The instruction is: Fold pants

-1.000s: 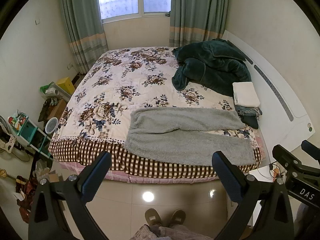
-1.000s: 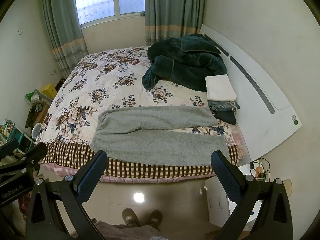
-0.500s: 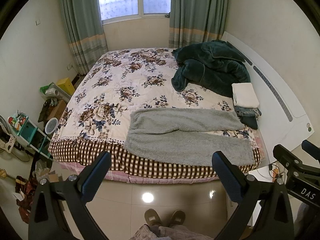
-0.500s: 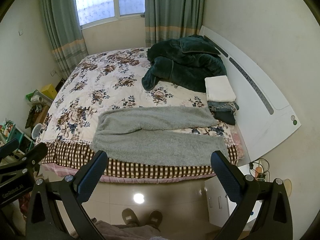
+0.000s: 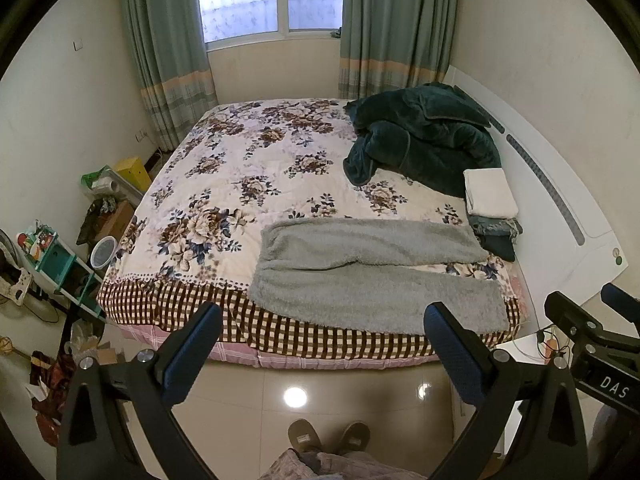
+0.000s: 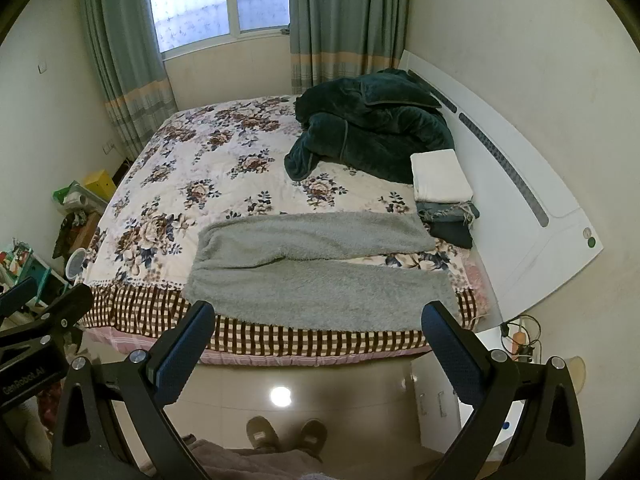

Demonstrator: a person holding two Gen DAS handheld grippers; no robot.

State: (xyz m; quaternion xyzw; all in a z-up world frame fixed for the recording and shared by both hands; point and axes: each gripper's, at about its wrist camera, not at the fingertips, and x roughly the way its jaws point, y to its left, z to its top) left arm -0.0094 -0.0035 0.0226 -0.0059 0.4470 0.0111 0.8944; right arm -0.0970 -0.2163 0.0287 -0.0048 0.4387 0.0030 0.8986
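Pants (image 5: 372, 272), gray and fuzzy, lie flat on the bed (image 5: 248, 184), close to its near edge. The waist points left and the two legs reach to the right, with a bit of flowered cover showing between them near the ends. The near leg lies over the checked strip at the edge of the bed.

The left gripper (image 5: 322, 344) hangs in the air over the floor (image 5: 352, 392) in front of the bed. Its fingers are spread wide and hold nothing. The right gripper (image 6: 318, 344) is the same, spread wide with nothing in it. Neither one touches the pants.

Since a second ago, almost nothing has changed. The pants are in the same spot, and both grippers are just as wide. The view has only slid a tiny bit.

A dark green blanket (image 5: 420, 140) is bunched up at the far right of the bed. A folded white cloth (image 5: 490, 194) sits on a small pile of clothes just right of the pants. Two slippers (image 5: 328, 436) show at the bottom, on the shiny floor.
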